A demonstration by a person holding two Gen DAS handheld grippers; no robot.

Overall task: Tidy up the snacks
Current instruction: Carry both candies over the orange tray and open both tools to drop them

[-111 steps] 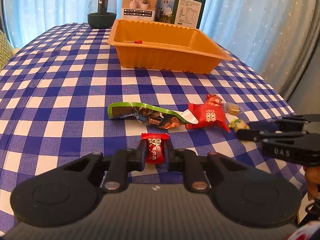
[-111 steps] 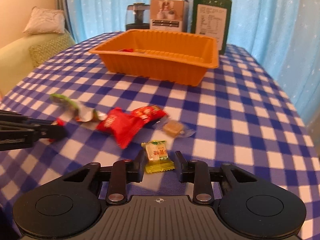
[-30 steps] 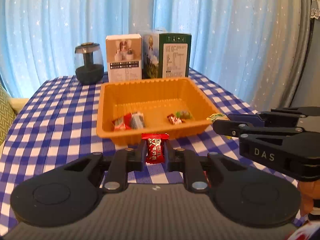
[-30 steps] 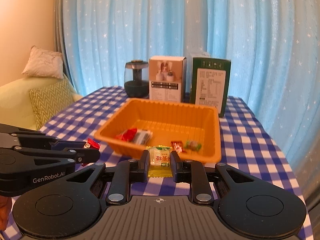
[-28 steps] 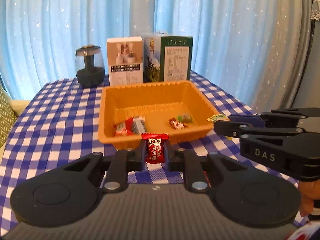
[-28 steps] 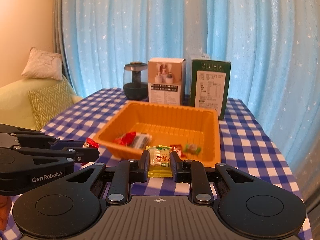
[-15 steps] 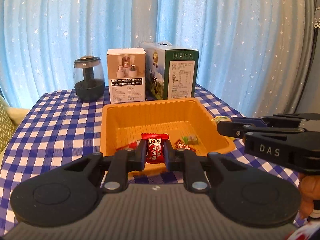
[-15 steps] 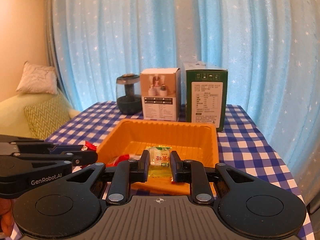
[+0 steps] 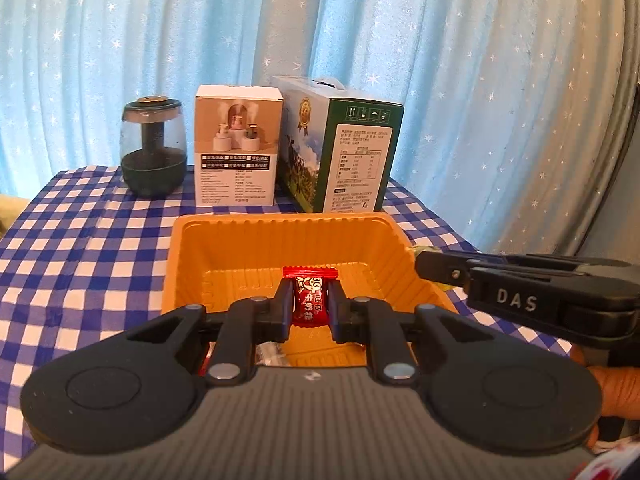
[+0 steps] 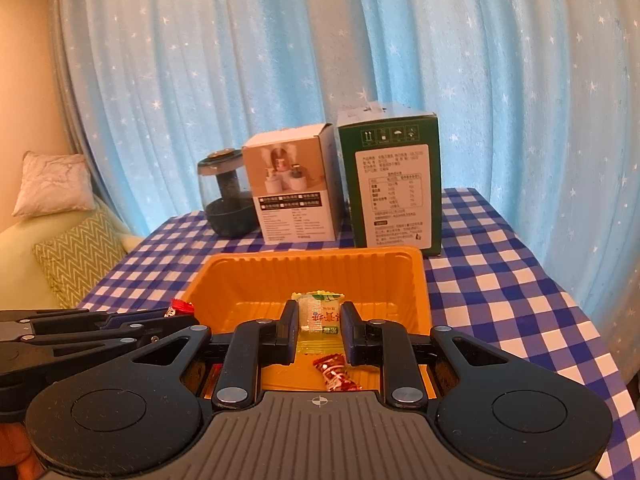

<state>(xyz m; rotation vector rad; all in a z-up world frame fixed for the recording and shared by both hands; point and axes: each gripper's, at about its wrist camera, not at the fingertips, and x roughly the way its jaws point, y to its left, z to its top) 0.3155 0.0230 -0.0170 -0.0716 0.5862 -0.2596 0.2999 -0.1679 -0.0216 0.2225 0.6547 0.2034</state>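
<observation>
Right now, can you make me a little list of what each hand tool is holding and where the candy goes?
left gripper: shut on red candy, above the orange tray
right gripper: shut on yellow-green candy, above the same tray
already in tray: red-wrapped sweet
behind tray: dark jar, white box, green box
surface: blue checked cloth

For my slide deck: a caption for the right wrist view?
Right gripper holds a yellow-green candy above the orange tray.
</observation>
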